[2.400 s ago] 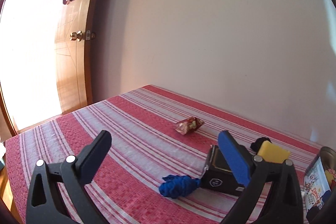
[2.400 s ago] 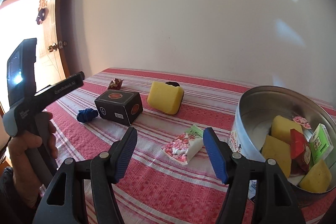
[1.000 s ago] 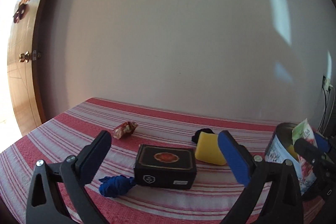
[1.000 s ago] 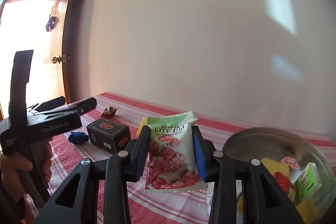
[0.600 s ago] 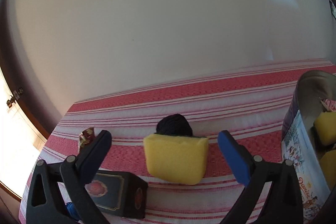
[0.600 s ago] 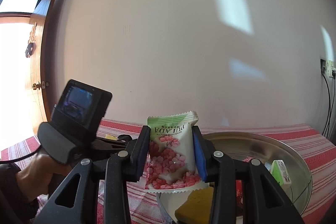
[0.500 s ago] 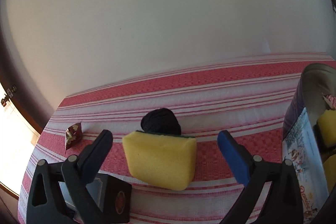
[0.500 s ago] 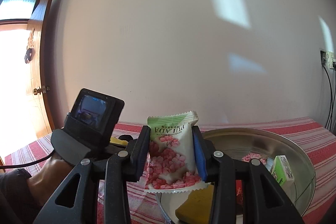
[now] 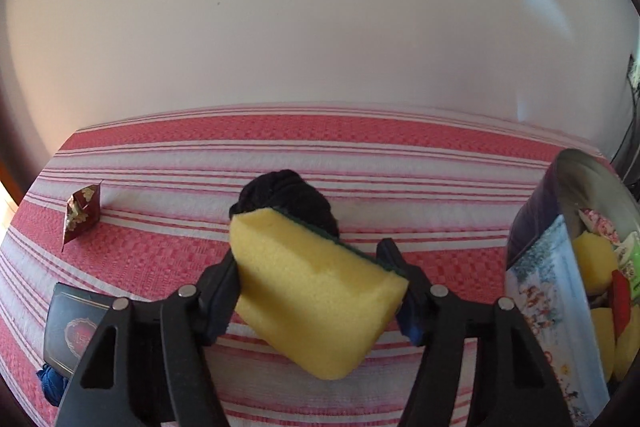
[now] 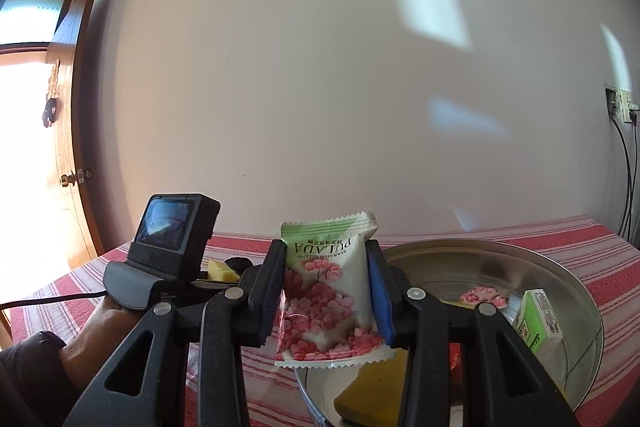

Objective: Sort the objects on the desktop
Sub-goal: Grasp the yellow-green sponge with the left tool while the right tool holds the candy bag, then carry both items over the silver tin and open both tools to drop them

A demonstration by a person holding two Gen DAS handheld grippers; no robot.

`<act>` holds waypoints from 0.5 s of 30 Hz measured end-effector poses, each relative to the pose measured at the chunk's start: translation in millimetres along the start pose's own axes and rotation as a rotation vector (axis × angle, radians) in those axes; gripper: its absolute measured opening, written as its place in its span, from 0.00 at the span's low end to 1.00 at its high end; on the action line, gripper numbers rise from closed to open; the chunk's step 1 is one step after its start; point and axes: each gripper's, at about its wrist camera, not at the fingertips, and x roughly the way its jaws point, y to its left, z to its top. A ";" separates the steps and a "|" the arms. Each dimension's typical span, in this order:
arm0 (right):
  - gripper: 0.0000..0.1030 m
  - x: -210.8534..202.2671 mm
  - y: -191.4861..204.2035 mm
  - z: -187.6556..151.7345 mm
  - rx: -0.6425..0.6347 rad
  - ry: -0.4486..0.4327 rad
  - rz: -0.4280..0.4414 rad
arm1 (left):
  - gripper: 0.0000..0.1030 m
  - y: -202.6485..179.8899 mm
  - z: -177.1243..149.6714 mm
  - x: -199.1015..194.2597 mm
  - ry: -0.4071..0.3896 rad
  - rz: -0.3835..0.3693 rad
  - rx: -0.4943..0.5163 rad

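A yellow sponge [image 9: 316, 299] sits tilted between the fingers of my left gripper [image 9: 310, 267]; the jaws are closing and both pads press its sides. Behind the sponge lies a black fabric ball [image 9: 288, 195] on the striped cloth. My right gripper [image 10: 326, 259] is shut on a pink-and-green marshmallow packet [image 10: 326, 307], held upright over the near rim of the round metal tin [image 10: 500, 251]. The tin [image 9: 536, 267] stands right of the sponge and holds several items, among them yellow sponges and a green box [image 10: 538, 319].
On the red-striped tablecloth [image 9: 360, 147] lie a red foil wrapper [image 9: 82, 215], a black box [image 9: 72, 331] and a blue bundle [image 9: 50, 381], all at the left. A hand [image 10: 104, 327] holds the left tool. A wall runs close behind the table; a door stands far left.
My left gripper swung right from the black box to the sponge, dropped over it and closed on its sides, tilting it. My right gripper carried the packet rightward over the tin.
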 end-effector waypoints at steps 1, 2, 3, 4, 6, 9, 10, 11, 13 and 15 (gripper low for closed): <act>0.41 -0.9 -0.5 -0.4 0.002 -0.003 -0.005 | 0.63 -1.0 -2.2 -8.4 -0.035 -0.030 0.002; 0.41 -2.1 -1.5 -0.4 0.006 -0.006 -0.008 | 0.63 -2.3 -5.1 -18.8 -0.079 -0.069 0.007; 0.41 3.7 4.2 -3.4 0.009 -0.009 -0.012 | 0.63 -1.6 -9.3 -30.6 -0.125 -0.114 0.009; 0.41 2.8 2.8 -4.0 0.009 -0.011 -0.017 | 0.63 -1.1 -14.4 -42.0 -0.168 -0.151 0.005; 0.41 2.4 2.2 -4.5 0.011 -0.014 -0.026 | 0.63 -0.3 -24.3 -58.4 -0.211 -0.206 -0.008; 0.41 1.2 2.4 -5.5 0.012 -0.022 -0.038 | 0.63 -2.8 -38.0 -78.0 -0.257 -0.244 -0.017; 0.41 1.0 3.9 -6.1 0.008 -0.024 -0.043 | 0.63 -4.1 -41.8 -84.2 -0.273 -0.246 -0.016; 0.41 0.6 4.9 -6.7 0.002 -0.027 -0.051 | 0.63 -6.1 -42.3 -87.7 -0.286 -0.242 -0.015; 0.41 0.2 7.6 -8.3 -0.015 -0.034 -0.070 | 0.64 -6.6 -47.0 -93.4 -0.303 -0.239 -0.021; 0.41 -0.7 11.2 -9.6 -0.033 -0.042 -0.087 | 0.64 -5.2 -42.8 -96.1 -0.323 -0.227 -0.028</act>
